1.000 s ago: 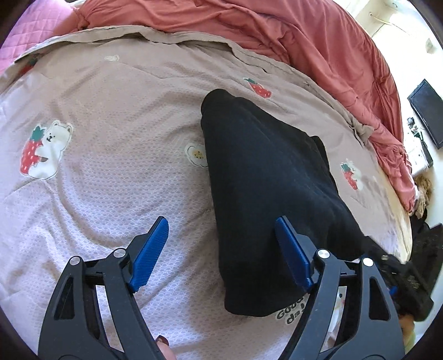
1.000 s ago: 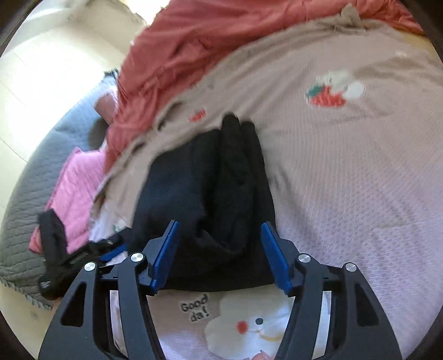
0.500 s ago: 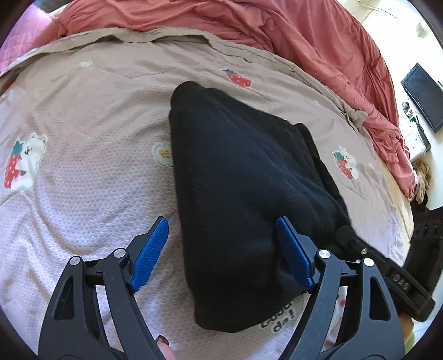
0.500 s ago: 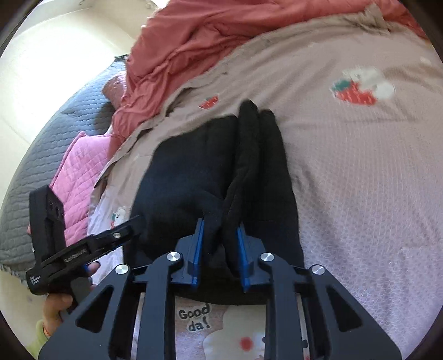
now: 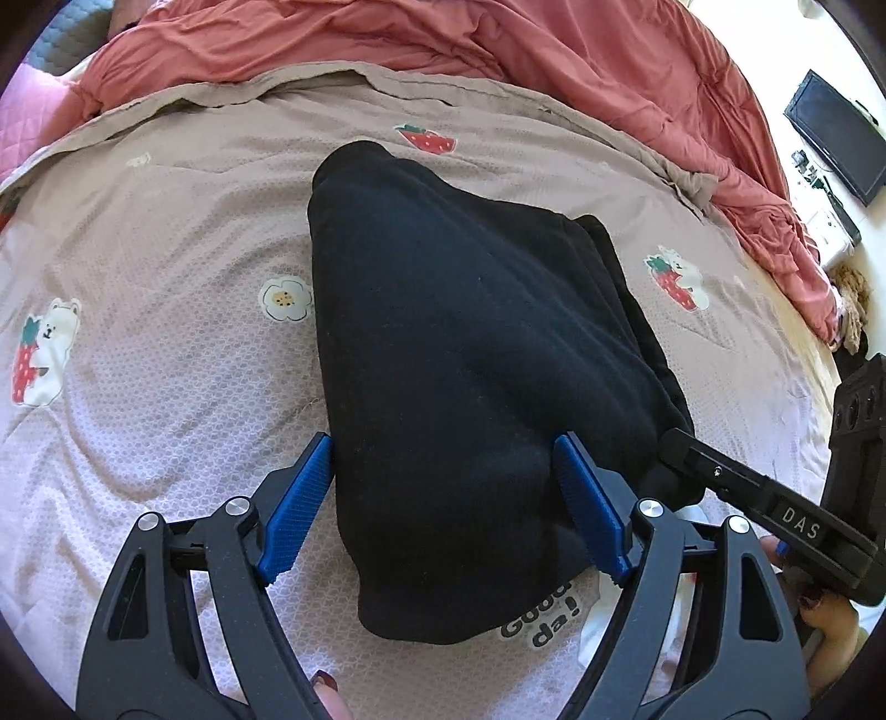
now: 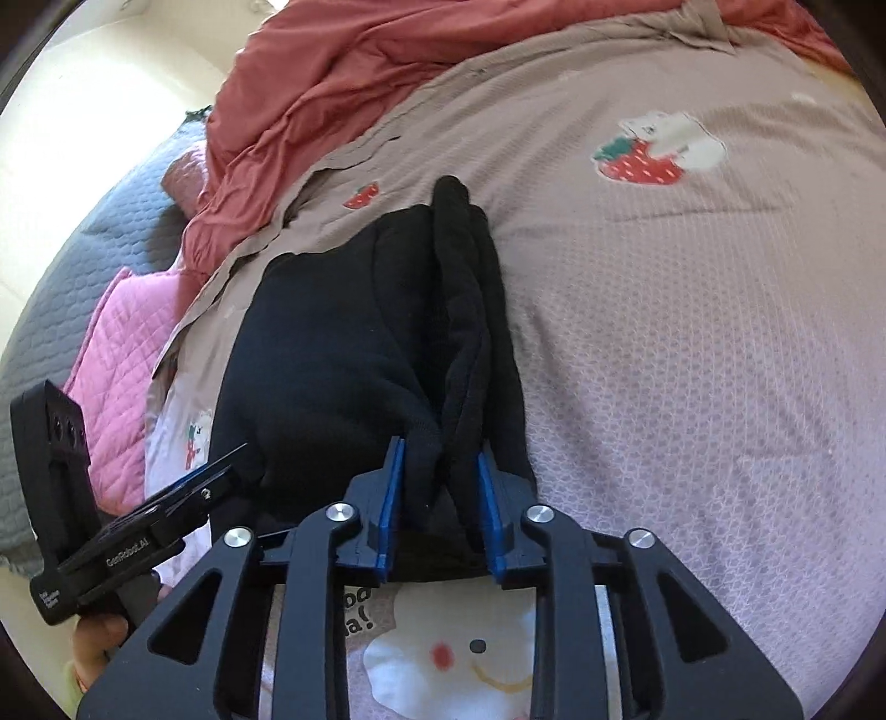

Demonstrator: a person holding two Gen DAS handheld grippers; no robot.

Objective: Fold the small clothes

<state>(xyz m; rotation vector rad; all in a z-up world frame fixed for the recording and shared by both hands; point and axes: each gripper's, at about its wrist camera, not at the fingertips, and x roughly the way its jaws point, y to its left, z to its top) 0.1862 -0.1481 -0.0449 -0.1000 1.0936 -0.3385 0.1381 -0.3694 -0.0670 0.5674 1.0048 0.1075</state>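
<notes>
A folded black garment (image 5: 476,343) lies on a pinkish-brown bedspread (image 5: 166,221) printed with strawberries and bears. My left gripper (image 5: 443,498) is open wide and straddles the garment's near end, one blue pad on each side of it. In the right wrist view my right gripper (image 6: 437,498) is clamped on a raised bunch of the garment's (image 6: 332,343) edge folds; its jaws are opening, with the cloth still filling the gap. Each gripper shows in the other's view: the right one (image 5: 681,443) at the garment's right corner, the left one (image 6: 227,471) at its left side.
A crumpled red duvet (image 5: 498,50) runs along the far side of the bed. A pink quilted blanket (image 6: 127,343) and a grey quilt (image 6: 99,238) lie off the bed's left edge. A dark screen (image 5: 836,133) stands at the far right. A hand (image 6: 99,631) holds the left gripper.
My left gripper slid sideways until the garment's near end came between its open jaws. My right gripper closed from wide open onto the edge folds, then widened slightly.
</notes>
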